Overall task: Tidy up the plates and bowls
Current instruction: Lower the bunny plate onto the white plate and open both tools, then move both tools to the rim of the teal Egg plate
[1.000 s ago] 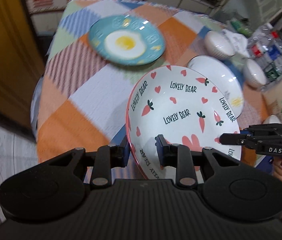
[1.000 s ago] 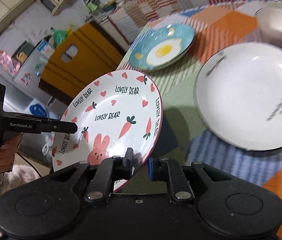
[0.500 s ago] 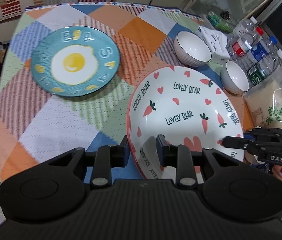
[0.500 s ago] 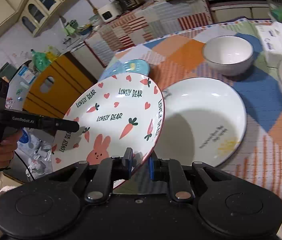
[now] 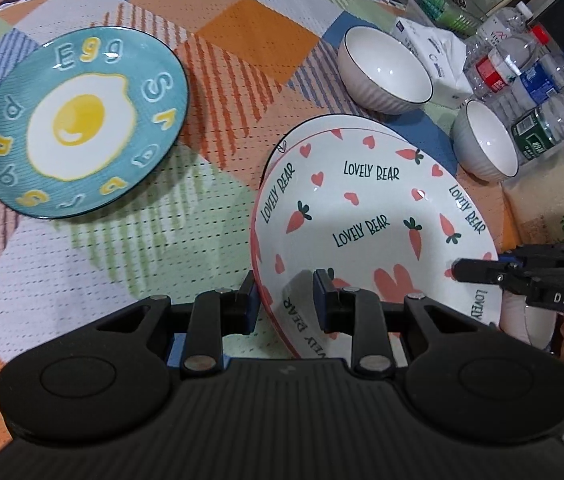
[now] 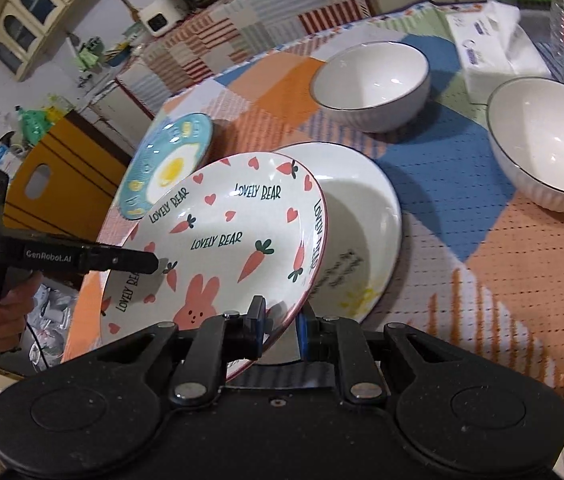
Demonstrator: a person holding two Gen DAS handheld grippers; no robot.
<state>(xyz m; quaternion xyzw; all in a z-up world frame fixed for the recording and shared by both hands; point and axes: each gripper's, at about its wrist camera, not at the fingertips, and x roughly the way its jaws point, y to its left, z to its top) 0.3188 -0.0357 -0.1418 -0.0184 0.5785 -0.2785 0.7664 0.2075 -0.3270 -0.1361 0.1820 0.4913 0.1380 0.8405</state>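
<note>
Both grippers hold the pink-rimmed "Lovely Bear" carrot plate (image 5: 366, 216) (image 6: 221, 236) by opposite edges. My left gripper (image 5: 284, 300) is shut on its near rim; my right gripper (image 6: 282, 320) is shut on its other rim. The plate sits tilted over a plain white plate (image 6: 362, 216), whose rim peeks out behind it in the left wrist view (image 5: 322, 126). A teal fried-egg plate (image 5: 81, 120) (image 6: 165, 164) lies to the left. Two white bowls (image 5: 386, 68) (image 5: 486, 140) stand at the far right, also in the right wrist view (image 6: 374, 80) (image 6: 550, 140).
A checked cloth (image 5: 217, 64) covers the table. A tissue pack (image 5: 430, 52) (image 6: 490, 44) and several water bottles (image 5: 522, 68) stand beyond the bowls. A yellow cabinet (image 6: 61, 168) is off the table's left side.
Both grippers carried the carrot plate right and down, from above the table edge to over the white plate. The bowls came into view.
</note>
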